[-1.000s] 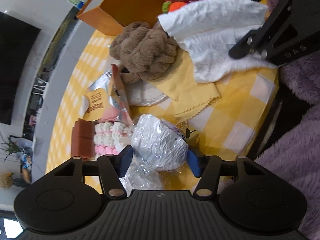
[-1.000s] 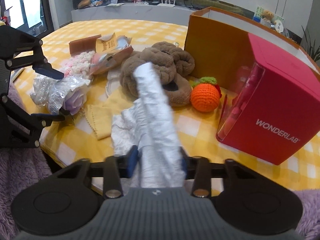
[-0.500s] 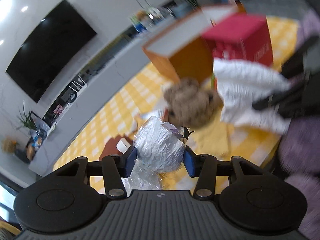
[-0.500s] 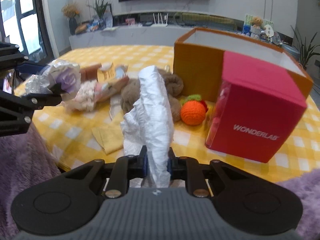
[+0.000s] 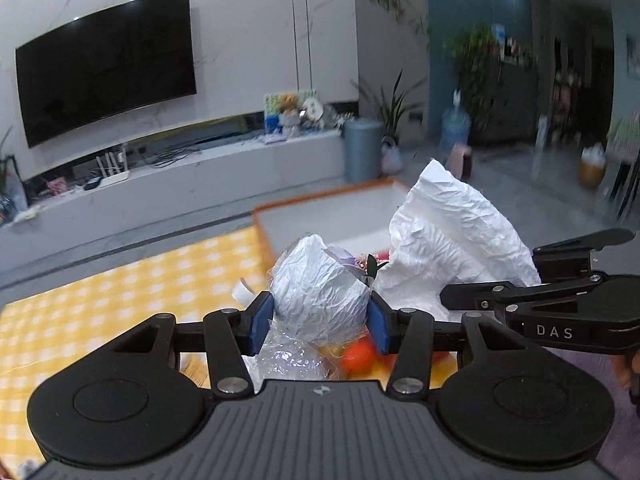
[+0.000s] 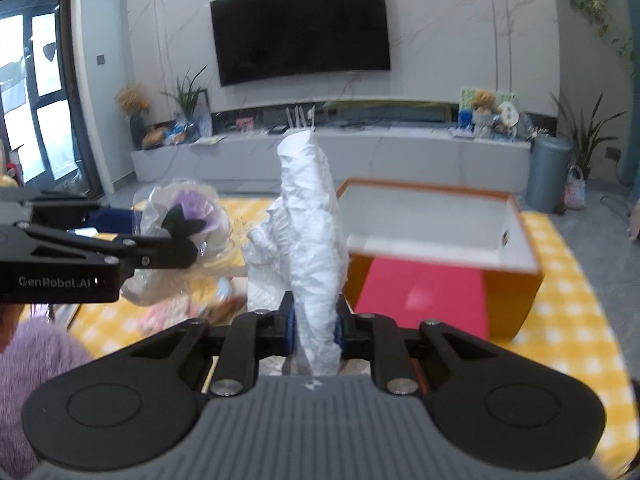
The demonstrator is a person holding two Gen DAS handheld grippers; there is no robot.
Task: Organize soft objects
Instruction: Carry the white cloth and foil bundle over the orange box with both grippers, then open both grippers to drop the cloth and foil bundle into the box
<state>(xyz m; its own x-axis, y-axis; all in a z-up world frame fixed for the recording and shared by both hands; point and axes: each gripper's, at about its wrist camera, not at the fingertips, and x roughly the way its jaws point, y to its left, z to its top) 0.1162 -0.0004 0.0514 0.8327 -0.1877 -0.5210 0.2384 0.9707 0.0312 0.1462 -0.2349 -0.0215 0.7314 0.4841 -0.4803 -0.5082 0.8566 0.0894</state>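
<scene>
Hiding most of the orange box (image 5: 320, 216), left tongs (image 5: 319, 318) pinch a wrapped flower (image 5: 318, 280), right tongs (image 6: 314, 326) a white cloth (image 6: 310, 220).

the letters "das" stand in pale print on the black side of the right gripper (image 5: 496, 294), seen from the left wrist view. "genrobot.ai" stands in pale print on the black body of the left gripper (image 6: 160, 240), seen from the right wrist view. no other writing can be read.
</scene>
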